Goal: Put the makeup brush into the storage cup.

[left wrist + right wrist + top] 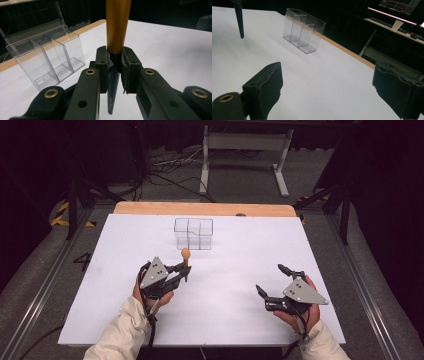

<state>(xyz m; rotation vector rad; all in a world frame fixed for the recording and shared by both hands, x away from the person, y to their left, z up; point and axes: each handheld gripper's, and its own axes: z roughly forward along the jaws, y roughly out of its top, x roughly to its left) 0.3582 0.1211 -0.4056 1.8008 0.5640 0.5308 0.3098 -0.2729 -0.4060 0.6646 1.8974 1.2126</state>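
The pen-like tool [117, 27], gold upper barrel w/ dark tapered tip, is held upright, pinched btwn the pads of the left gripper [186, 270] just where gold meets dark. In the high view it is seen left of centre, its rounded gold top just near of the clear organiser [194, 234], not touching it; the tip hangs just above the white table sheet [240, 270], though contact can't be ruled out. The organiser stands towards the far side, split into several open-top compartments; all look empty.

Judged step: the tool is to be dropped into one compartment. To do it well:
- Grip should be kept firm; the pinch sits low on the barrel, so the long gold part could tip if the pads slacken.
- Tool should be lifted until the tip clears the near wall, then carried far-wards, kept vertical.
- One compartment should be picked and the tip centred over it, since the clear walls are hard to read.
- Lowering should be done before release, so the light organiser isn't knocked or slid.

The right gripper [271, 279] rests at the near right, well apart from tool & organiser, jaws spread wide w/ nothing btwn them. It could be used to steady the organiser if needed.
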